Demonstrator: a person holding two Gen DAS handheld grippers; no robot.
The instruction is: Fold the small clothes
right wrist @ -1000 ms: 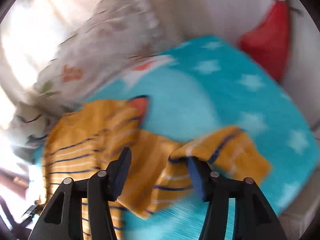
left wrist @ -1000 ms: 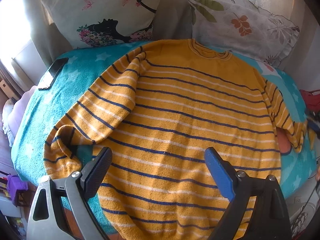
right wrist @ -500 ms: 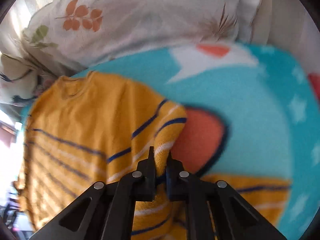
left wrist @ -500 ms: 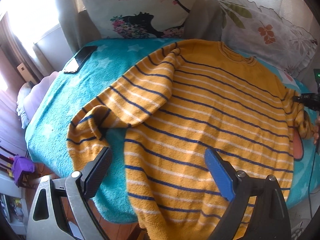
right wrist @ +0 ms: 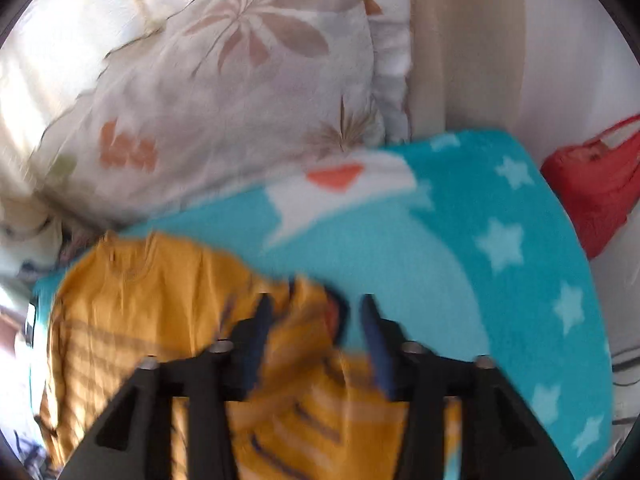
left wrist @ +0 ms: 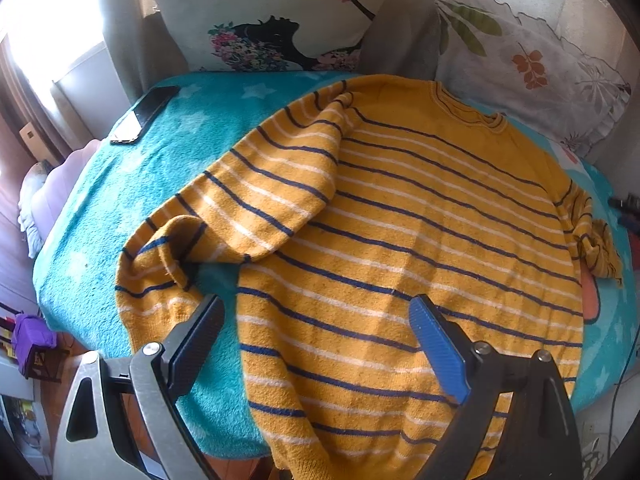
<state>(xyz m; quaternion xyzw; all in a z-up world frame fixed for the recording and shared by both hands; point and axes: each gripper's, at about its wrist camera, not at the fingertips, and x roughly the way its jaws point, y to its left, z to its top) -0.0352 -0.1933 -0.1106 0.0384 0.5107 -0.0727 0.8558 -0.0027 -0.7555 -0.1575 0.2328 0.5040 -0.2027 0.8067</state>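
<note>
Right wrist view: right gripper (right wrist: 316,336) is opening over the sweater's (right wrist: 160,300) bunched sleeve; left gripper (left wrist: 316,344) is hovering wide open, holding nothing.

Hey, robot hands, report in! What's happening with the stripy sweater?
Left gripper open, empty, above the hem. Right gripper opening, bunched sleeve between its jaws. Yellow knitted sweater with navy stripes spread on turquoise star blanket. Black phone lies clear.

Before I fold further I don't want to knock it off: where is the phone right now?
In the left wrist view the phone lies at the upper left on the turquoise blanket, near its edge, left of the striped sweater, apart from it.
</note>
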